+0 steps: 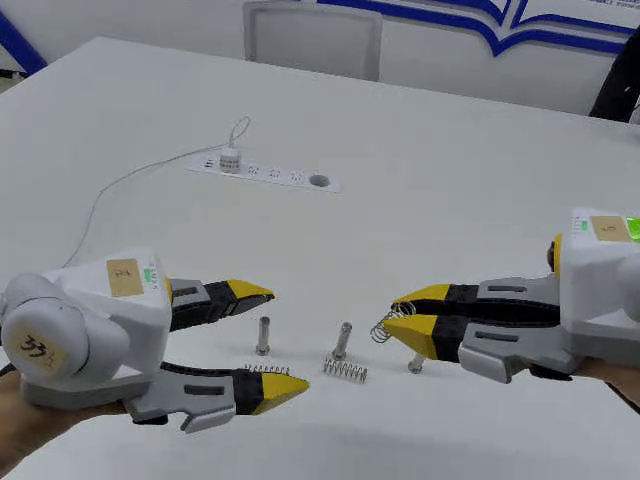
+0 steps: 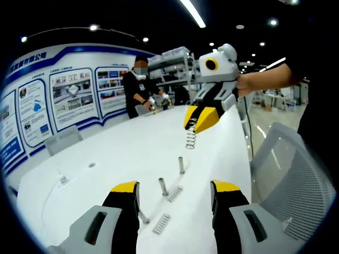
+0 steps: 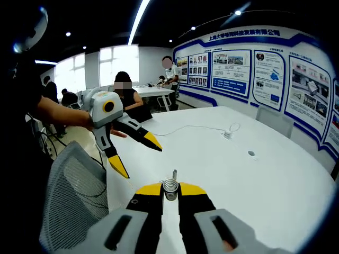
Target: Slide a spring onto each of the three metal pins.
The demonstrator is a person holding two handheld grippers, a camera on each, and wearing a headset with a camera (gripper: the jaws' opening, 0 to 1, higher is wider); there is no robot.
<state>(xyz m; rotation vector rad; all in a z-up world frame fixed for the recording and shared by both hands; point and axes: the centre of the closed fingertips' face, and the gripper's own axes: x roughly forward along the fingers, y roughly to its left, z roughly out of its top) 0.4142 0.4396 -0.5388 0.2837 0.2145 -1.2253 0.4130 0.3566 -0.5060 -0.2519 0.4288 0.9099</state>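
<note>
Right claw [image 1: 403,312] pinches a coiled steel spring [image 1: 386,325]; centre its bore over the upright metal pin [image 1: 343,340] beside it, then lower. Left claw [image 1: 288,338] spread.

A large white table [image 1: 420,150] takes up the near part of the room. Toward its far side lies a white power strip [image 1: 262,173] with a small charger [image 1: 230,158] plugged in. 1 grey chair [image 1: 312,38] stands at the far edge, and a grey mesh chair [image 3: 69,190] stands near the table. White walls carry blue-trimmed display boards [image 3: 235,71]. The dark ceiling holds long strip lights [image 2: 192,11] and round spotlights [image 2: 94,27]. Bright windows [image 3: 119,59] glow far off, where several people [image 3: 170,74] stand or sit.
</note>
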